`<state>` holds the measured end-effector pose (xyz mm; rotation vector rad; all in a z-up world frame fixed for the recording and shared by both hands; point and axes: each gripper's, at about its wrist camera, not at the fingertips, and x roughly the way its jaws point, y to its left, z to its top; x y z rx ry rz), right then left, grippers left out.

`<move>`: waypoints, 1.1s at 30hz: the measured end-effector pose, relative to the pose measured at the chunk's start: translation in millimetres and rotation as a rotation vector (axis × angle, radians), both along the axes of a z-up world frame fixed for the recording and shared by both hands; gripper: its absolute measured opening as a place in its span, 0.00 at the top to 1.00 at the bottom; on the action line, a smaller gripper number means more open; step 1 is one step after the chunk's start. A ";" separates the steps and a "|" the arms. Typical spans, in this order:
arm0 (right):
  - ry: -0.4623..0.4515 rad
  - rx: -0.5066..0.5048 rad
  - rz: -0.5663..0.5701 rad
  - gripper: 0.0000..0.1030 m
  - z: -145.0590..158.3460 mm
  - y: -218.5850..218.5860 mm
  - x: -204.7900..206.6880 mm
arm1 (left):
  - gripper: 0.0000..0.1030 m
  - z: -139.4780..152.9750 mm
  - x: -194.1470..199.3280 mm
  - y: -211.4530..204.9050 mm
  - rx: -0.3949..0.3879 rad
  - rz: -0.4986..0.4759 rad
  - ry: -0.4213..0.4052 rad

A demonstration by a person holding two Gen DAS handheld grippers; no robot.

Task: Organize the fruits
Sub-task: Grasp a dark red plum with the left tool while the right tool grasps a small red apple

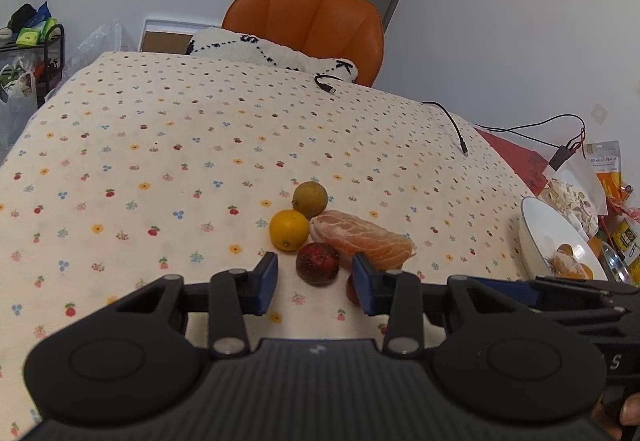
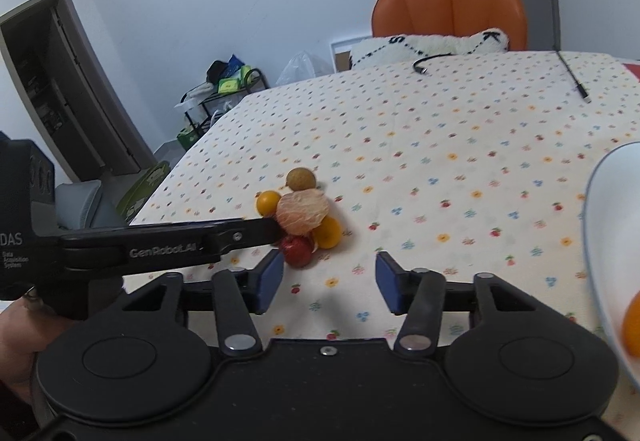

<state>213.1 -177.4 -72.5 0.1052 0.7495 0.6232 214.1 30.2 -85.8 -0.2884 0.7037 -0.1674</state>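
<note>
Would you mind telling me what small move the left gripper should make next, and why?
Probably ease the left gripper forward and down around the dark red fruit, which lies just ahead of its open, empty jaws. The white bowl already holds fruit.

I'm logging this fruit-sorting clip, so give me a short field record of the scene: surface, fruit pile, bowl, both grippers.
surface: floral tablecloth
fruit pile: yellow orange, brownish-green fruit, peeled pomelo piece, dark red fruit, clustered together
bowl: white bowl at the right, orange fruit pieces inside
left gripper: jaws apart, nothing gripped, dark red fruit just ahead
right gripper: jaws apart, empty, beside the pile
background: orange chair
</note>
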 end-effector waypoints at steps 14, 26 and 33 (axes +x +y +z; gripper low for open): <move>0.015 -0.022 0.017 0.63 -7.8 20.2 4.3 | 0.79 -6.9 6.4 6.4 -0.059 -0.021 -0.008; 0.007 -0.037 0.016 0.63 -10.8 37.6 9.4 | 0.79 4.0 -11.9 18.6 -0.060 -0.014 -0.035; 0.012 -0.039 0.001 0.80 -11.9 38.7 12.8 | 0.79 10.2 -18.7 20.7 -0.061 -0.011 -0.047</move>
